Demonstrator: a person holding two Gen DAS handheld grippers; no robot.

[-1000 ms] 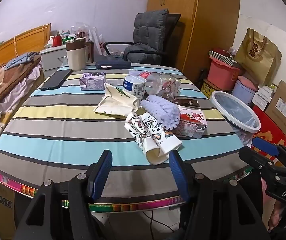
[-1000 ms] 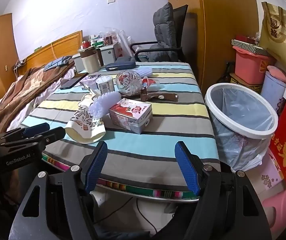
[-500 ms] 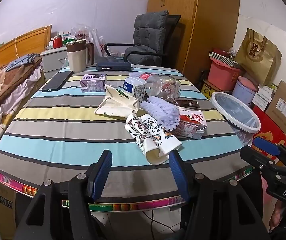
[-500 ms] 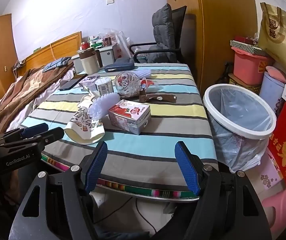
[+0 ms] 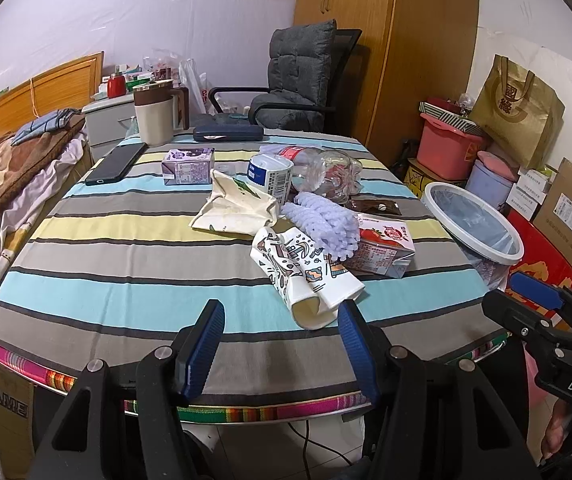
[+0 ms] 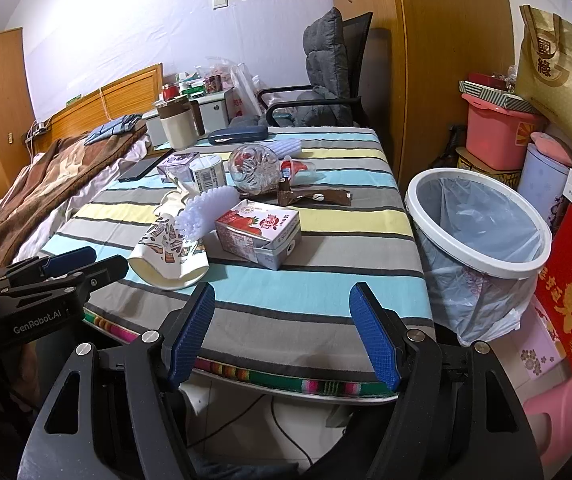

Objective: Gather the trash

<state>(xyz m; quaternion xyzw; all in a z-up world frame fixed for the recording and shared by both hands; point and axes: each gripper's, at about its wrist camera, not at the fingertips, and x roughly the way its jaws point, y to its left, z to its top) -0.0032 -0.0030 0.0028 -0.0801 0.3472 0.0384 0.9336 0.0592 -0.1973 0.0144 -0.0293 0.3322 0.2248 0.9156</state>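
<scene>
Trash lies in a pile on the striped table (image 5: pixel 105 248): a crushed patterned paper cup (image 5: pixel 306 276) (image 6: pixel 167 254), a strawberry milk carton (image 5: pixel 382 250) (image 6: pixel 259 228), a lilac foam net (image 5: pixel 322 224), a crumpled paper bag (image 5: pixel 237 210), a white can (image 5: pixel 271 176), a clear plastic bottle (image 5: pixel 326 174) (image 6: pixel 253 170), a brown wrapper (image 6: pixel 314 198) and a purple carton (image 5: pixel 187 166). The white bin (image 5: pixel 474 220) (image 6: pixel 478 232) with a plastic liner stands right of the table. My left gripper (image 5: pixel 279 346) is open and empty at the front edge. My right gripper (image 6: pixel 281 336) is open and empty there too.
A phone (image 5: pixel 115 164), a mug (image 5: pixel 153 114) and a dark case (image 5: pixel 227 133) lie at the table's far side. A grey chair (image 5: pixel 298 84) stands behind. A bed (image 5: pixel 1 168) is on the left. Boxes and tubs (image 5: pixel 454 148) stand right of the bin.
Both grippers have drifted slightly; the views shift a little. Both stay open. Nothing on the table has moved.
</scene>
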